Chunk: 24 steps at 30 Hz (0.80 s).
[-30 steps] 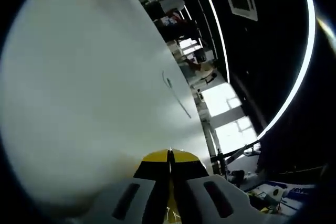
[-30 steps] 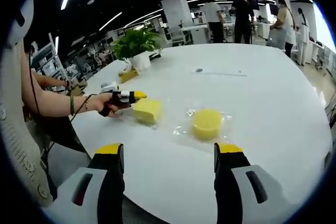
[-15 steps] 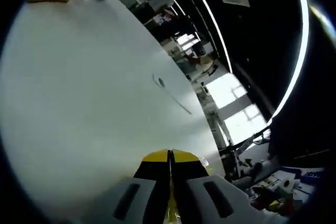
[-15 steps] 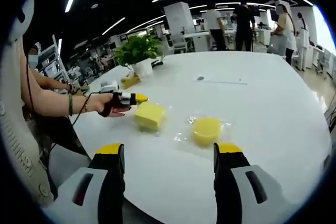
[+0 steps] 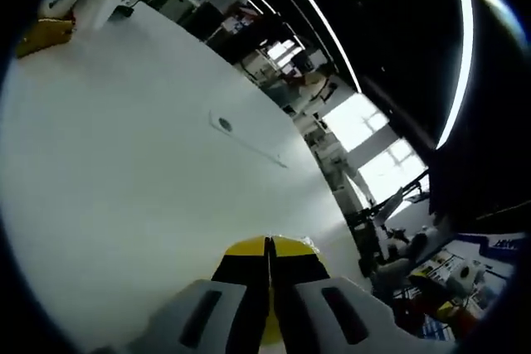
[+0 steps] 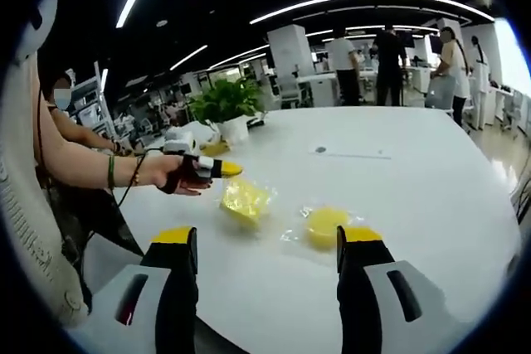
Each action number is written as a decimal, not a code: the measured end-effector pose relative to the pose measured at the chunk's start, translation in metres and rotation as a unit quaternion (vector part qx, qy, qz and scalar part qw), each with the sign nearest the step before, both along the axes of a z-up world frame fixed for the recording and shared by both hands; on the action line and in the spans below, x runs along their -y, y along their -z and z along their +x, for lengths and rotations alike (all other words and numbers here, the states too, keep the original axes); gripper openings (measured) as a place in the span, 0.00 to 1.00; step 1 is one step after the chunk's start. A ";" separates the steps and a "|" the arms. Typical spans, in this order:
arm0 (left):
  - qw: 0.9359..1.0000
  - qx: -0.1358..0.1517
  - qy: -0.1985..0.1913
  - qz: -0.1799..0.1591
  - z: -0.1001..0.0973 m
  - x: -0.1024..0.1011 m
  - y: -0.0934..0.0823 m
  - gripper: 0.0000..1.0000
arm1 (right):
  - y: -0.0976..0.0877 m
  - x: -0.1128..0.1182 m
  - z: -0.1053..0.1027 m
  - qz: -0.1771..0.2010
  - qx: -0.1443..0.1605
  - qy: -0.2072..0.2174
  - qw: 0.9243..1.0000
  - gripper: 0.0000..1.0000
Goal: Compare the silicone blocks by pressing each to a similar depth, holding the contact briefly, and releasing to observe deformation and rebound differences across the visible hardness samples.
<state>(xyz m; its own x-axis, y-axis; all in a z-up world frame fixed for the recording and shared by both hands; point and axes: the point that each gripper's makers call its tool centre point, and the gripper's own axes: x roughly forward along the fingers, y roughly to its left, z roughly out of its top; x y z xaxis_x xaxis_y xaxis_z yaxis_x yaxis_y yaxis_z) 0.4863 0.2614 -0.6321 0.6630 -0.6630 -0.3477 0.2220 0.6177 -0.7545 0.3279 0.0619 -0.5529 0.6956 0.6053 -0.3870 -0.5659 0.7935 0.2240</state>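
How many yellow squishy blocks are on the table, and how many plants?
Square yellow block: 1
Round yellow block: 1
Potted plant: 1
Total: 3

Table [image 6: 431, 196] white, smooth, slight sheen. Square block [image 6: 242, 199] and round block [image 6: 324, 225] yellow, soft-looking, faintly translucent, each on clear glossy crinkled film. Right gripper [image 6: 267, 242] jaws matt black with yellow tips, bodies pale grey smooth plastic; left gripper [image 5: 268, 246] same finish. Plant pot [image 6: 233, 128] white, smooth.
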 end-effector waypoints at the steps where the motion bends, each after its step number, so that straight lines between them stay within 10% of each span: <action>1: 1.000 -0.001 0.001 -0.001 -0.002 0.002 -0.002 0.00 | -0.001 0.001 -0.001 0.001 0.003 0.001 1.000 0.63; 24: 0.998 0.040 0.040 0.041 -0.035 0.038 -0.049 0.00 | -0.030 0.014 -0.026 0.015 0.056 -0.002 0.998 0.62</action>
<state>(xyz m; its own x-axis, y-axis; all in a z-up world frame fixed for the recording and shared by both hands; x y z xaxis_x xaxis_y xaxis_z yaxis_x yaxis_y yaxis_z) 0.4508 0.2238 -0.5834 0.6373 -0.6860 -0.3510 0.3301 0.6547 -0.6800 0.3018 0.0480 -0.5226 0.7305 0.6191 -0.2883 -0.5926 0.7844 0.1830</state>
